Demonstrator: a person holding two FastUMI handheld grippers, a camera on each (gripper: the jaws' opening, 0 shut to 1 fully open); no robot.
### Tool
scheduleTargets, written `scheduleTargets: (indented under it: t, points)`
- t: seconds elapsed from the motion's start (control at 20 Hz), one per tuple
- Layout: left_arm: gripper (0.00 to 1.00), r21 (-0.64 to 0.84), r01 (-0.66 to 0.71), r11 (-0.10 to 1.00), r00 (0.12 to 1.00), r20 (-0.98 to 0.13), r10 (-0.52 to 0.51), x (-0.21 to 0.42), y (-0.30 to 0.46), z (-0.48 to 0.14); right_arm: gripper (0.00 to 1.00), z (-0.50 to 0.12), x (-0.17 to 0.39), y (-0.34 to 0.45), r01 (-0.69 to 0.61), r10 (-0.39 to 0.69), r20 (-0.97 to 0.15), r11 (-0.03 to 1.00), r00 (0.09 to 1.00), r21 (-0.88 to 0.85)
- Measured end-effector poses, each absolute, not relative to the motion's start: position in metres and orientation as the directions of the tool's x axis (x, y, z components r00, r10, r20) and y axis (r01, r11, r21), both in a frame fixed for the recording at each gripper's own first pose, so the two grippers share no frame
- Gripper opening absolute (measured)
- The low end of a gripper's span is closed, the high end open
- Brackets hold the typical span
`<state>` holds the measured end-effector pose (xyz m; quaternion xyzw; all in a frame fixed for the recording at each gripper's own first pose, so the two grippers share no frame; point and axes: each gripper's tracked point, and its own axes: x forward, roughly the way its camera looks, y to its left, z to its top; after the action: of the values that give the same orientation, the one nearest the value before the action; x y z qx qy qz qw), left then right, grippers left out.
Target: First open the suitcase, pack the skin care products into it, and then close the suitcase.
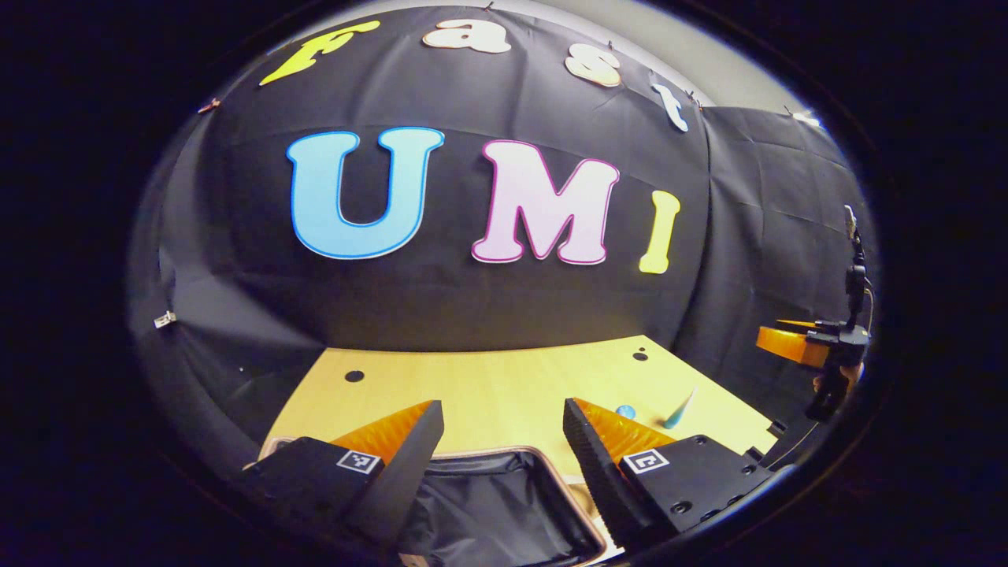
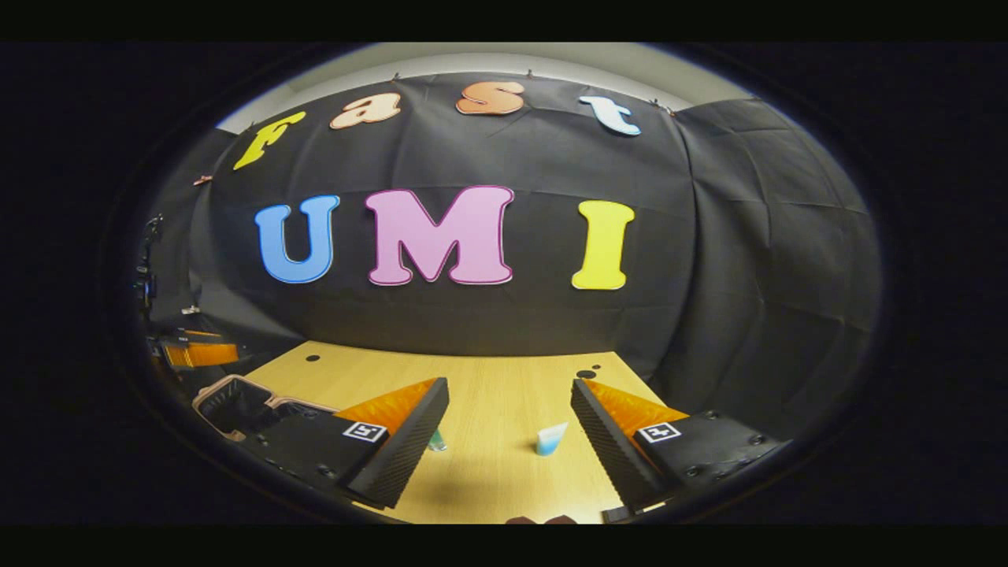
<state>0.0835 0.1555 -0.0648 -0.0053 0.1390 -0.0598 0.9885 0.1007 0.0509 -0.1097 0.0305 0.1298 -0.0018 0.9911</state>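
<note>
Suitcase (image 1: 504, 504) already open, lying flat on the wooden table (image 1: 488, 386), pink rim and dark soft lining showing just under the left gripper (image 1: 502, 441). Left gripper spread wide, nothing between the fingers. Right gripper (image 2: 510, 425) likewise spread wide and empty, hovering above the table with a small tube (image 2: 550, 439) ahead between its fingers, standing on its blue end. Second item, a greenish bottle (image 2: 436, 441), mostly hidden behind that gripper's left finger; too little visible to say more. In the left gripper view the same goods sit on the table to the right of the suitcase: a pale teal tube (image 1: 679, 409) leaning, and a small blue round thing (image 1: 625, 411) beside it.

Probably light, all of it. Tube likely soft-walled and smooth, so apt to squash or squirt out of a hard pinch; best taken across the body near the stiffer capped end, with gentle closing. Standing tube easy to tip with a nudge from a finger. Suitcase lining soft, so a drop from low height should do no harm. Packing not yet begun; lid to close afterwards.
</note>
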Motion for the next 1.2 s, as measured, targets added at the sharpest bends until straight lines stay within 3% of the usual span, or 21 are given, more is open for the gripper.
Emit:
scheduleTargets:
  t: [0.2,0.6,1.2]
  points:
    - [0.96,-0.061,0.168,0.984,0.924,-0.338,-0.179,0.087,0.092,-0.092,0.99,-0.114,0.109,0.038,-0.002,0.022,-0.263,0.997,0.964,0.076]
    - [0.96,-0.048,0.205,0.978,0.872,-0.445,-0.205,0.13,0.018,-0.17,0.99,-0.143,0.115,0.02,-0.065,0.084,-0.335,0.995,0.938,0.069]
    - [0.97,0.018,0.228,0.973,0.8,-0.573,-0.177,0.223,-0.017,-0.297,0.98,-0.193,0.131,-0.012,-0.146,0.142,-0.46,0.989,0.877,0.027]
